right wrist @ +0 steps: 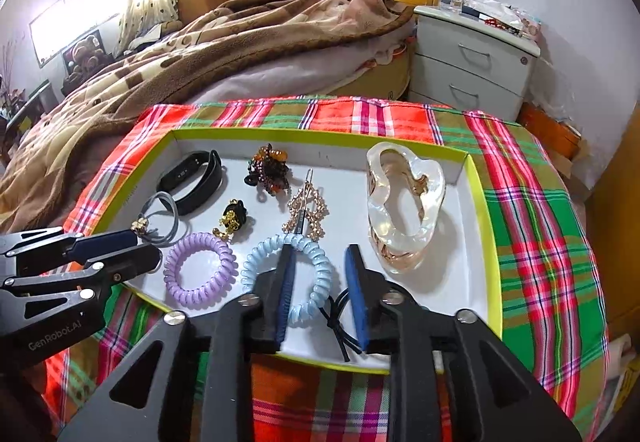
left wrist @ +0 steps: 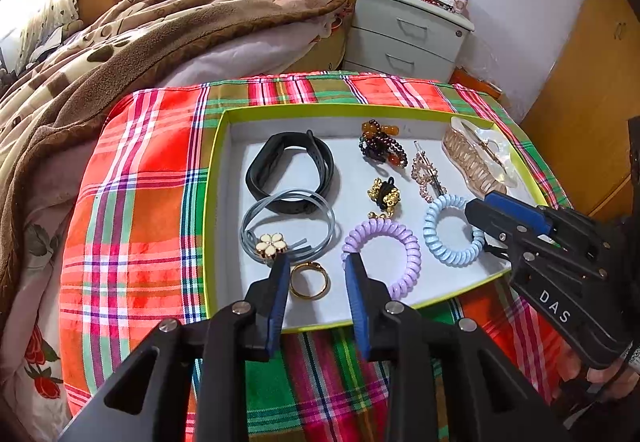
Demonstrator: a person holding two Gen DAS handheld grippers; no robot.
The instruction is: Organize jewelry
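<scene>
Now hovering: left gripper (left wrist: 318,262), jaws wide and empty, straddling the gold ring (left wrist: 309,280) at the tray's (left wrist: 216,178) near left edge. Right gripper (right wrist: 320,256), also wide, over the blue coil tie (right wrist: 288,274); probably ring first.

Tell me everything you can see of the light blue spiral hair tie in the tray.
The light blue spiral hair tie is a glossy, plastic-looking coil closed into a ring, lying flat on the white floor of the tray near its front edge, right of the purple one. The right tongs are open over it, one finger inside the ring. A thin black cord lies against its near side.
</scene>
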